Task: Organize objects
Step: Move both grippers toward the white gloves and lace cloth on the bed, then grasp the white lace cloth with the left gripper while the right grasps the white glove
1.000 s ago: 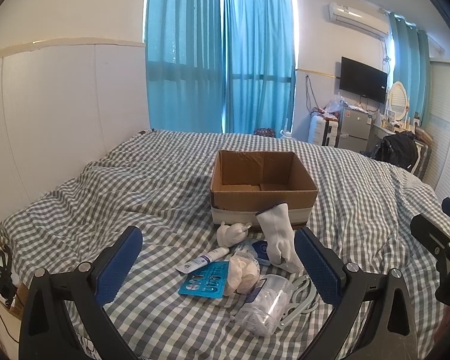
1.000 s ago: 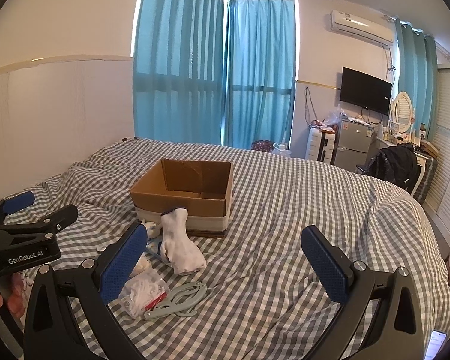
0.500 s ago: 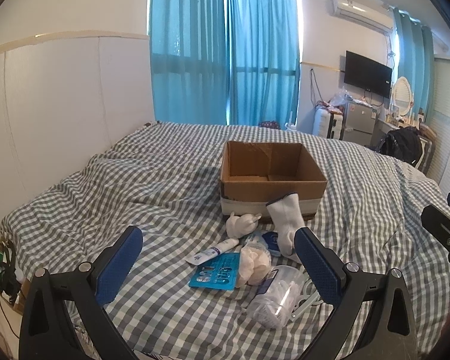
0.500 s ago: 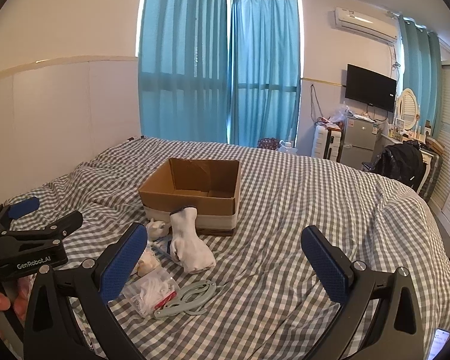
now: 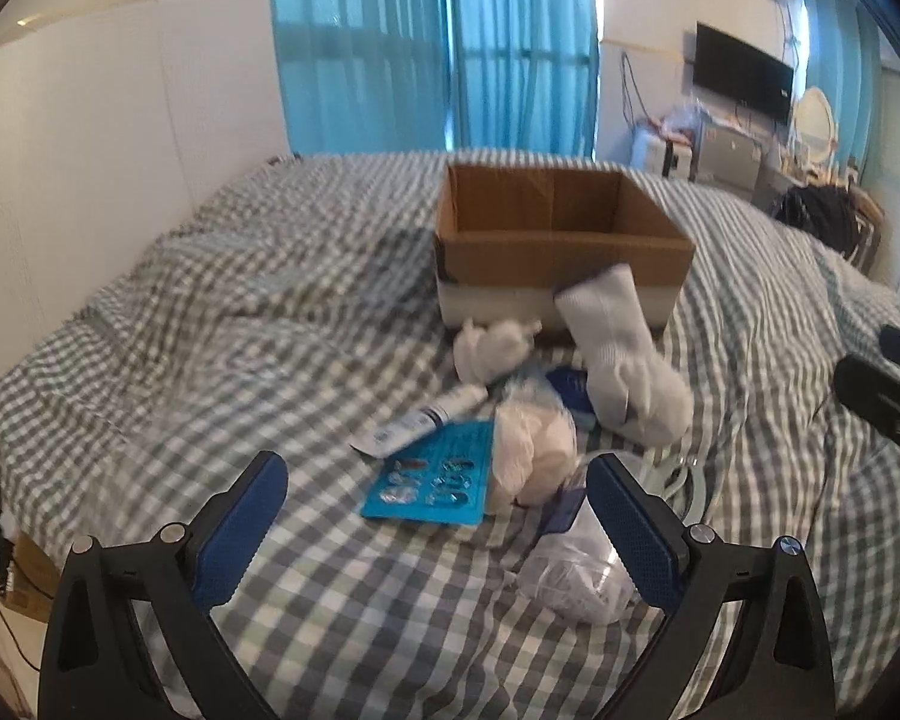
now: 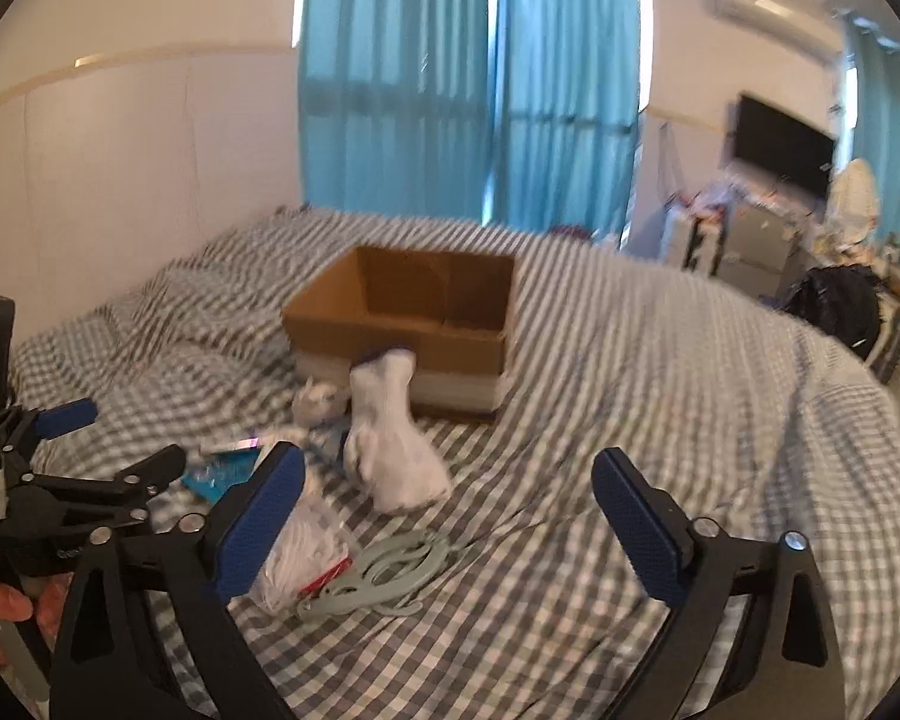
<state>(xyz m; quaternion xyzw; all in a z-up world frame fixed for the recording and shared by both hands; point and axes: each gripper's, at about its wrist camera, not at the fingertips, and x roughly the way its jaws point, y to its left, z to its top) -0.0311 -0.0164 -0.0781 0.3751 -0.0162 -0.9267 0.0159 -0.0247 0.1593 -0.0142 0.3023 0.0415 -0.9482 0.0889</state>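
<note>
An open, empty cardboard box (image 5: 561, 240) (image 6: 402, 324) stands on the checked bed. In front of it lie white socks (image 5: 624, 354) (image 6: 393, 432), a small white bundle (image 5: 492, 345), a white tube (image 5: 420, 420), a blue blister card (image 5: 435, 480), a crumpled white bag (image 5: 531, 450), a clear plastic bag (image 5: 576, 576) (image 6: 297, 552) and a pale green cord (image 6: 384, 570). My left gripper (image 5: 438, 528) is open and empty, just short of the blue card. My right gripper (image 6: 444, 522) is open and empty, above the cord. Each gripper shows at the edge of the other's view.
The checked duvet (image 5: 240, 312) covers the whole bed. A white wall panel (image 5: 120, 120) runs along the left. Blue curtains (image 5: 432, 42) hang behind. A TV (image 5: 741, 78), suitcases and a black backpack (image 6: 834, 306) stand at the far right.
Both grippers have moved forward and lower toward the pile of objects; the box and items look larger. Both stay open and empty. Nothing on the bed has moved.
</note>
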